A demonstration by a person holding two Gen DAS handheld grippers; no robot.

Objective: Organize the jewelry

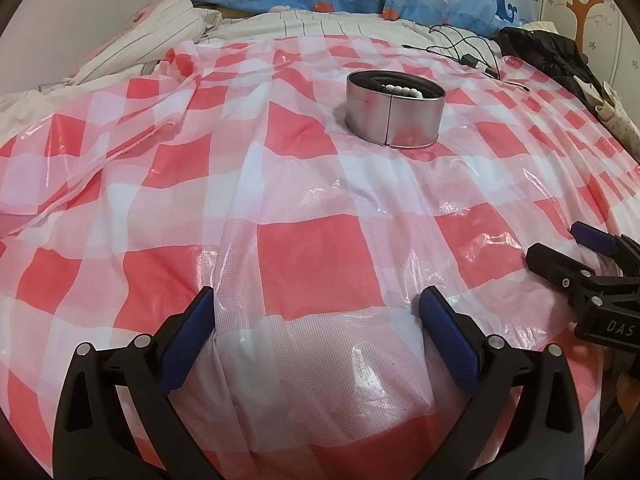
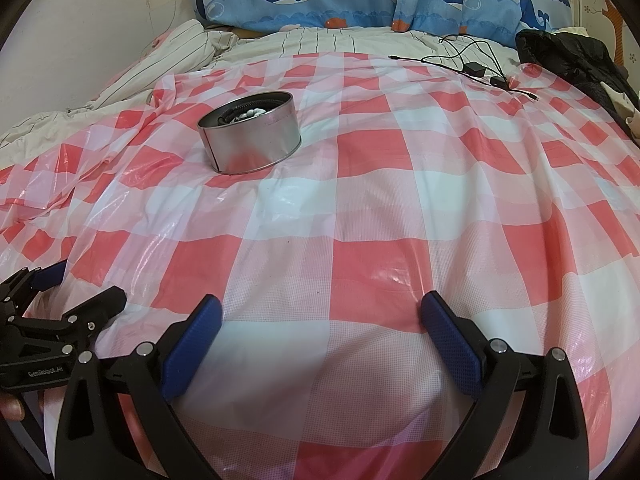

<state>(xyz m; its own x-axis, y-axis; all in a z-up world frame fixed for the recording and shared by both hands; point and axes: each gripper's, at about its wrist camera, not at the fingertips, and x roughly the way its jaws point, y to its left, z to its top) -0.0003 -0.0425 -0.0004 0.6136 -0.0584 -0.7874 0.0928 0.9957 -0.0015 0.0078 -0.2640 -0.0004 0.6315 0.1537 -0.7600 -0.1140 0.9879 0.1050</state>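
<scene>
So both tools were empty at that point. The left hand-held gripper [image 1: 316, 320] had its blue pads spread wide with nothing between them, low in the frame over the checked plastic sheet [image 1: 312, 264], and the right hand-held gripper [image 2: 320, 320] was gaping the same way, also holding nothing. Each one showed up at the edge of the other's view, so they sat side by side near the bottom of the bed.

The round metal tin [image 2: 250, 140] stood upper left of centre in the right wrist view, upper middle in the left one, well apart from both tools. White beads [image 2: 254, 113] and something dark and coiled lay inside it. I couldn't spot any loose jewelry on the sheet, so my guess is the sorting was nearly or fully done.

If anything more went in or came out, I'd come down from straight above the rim, since the tin sat on soft bedding and a sideways nudge could tip it.

Plenty of open sheet around it. Watch the black cables [image 2: 468, 60] and dark jacket [image 2: 568, 60] upper right, and the rumpled striped bedding [image 2: 168, 56] upper left.
</scene>
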